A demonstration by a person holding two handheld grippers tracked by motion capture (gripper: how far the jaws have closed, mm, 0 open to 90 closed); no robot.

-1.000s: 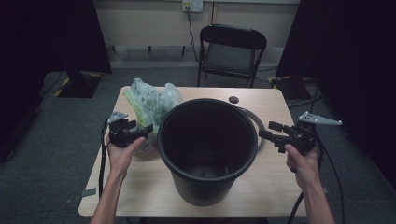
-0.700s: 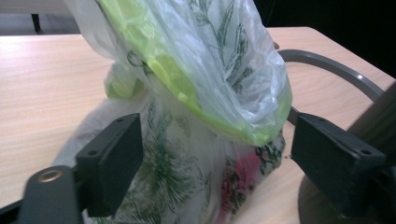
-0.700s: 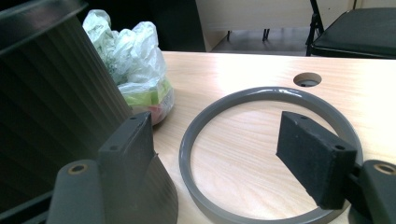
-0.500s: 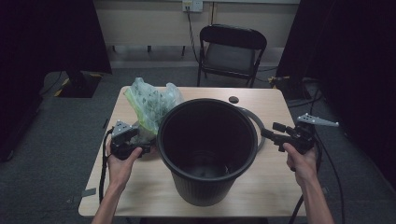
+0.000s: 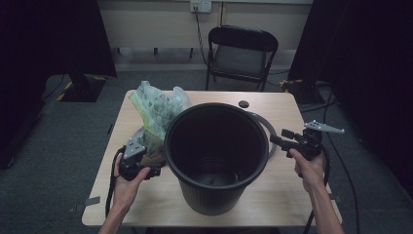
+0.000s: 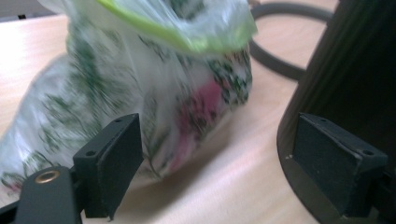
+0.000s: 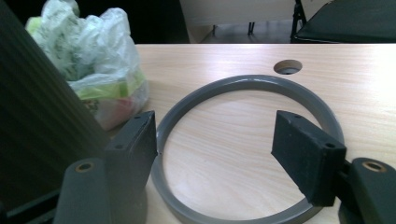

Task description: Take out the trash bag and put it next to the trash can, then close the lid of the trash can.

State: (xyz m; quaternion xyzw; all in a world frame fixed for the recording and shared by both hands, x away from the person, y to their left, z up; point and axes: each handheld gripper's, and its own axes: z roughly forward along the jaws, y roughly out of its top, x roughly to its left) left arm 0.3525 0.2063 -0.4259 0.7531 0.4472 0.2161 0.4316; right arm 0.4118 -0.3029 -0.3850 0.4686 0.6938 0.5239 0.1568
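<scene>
Hands w/ two grippers flank a tall black ribbed plastic bin [image 5: 216, 156] at table centre. Left gripper [image 6: 215, 163], jaws apart, nears a crumpled green-printed plastic bag [image 6: 140, 88] beside the bin; right gripper [image 7: 215, 154], also released, faces a grey plastic ring [image 7: 247, 93]. Likely next: pinch bag's edge.

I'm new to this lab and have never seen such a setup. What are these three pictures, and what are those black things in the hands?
A person sits at a light wooden table and holds hand-held tongs in each hand: left tongs, right tongs. One picture comes from a camera above the table; the other two come from cameras riding on the tongs, looking along their black jaws. On the table stand a big black ribbed plastic bucket, a crumpled translucent plastic bag with green print and a flat grey ring. Both tongs are open and hold nothing: the left ones point at the bag, the right ones at the ring.
</scene>
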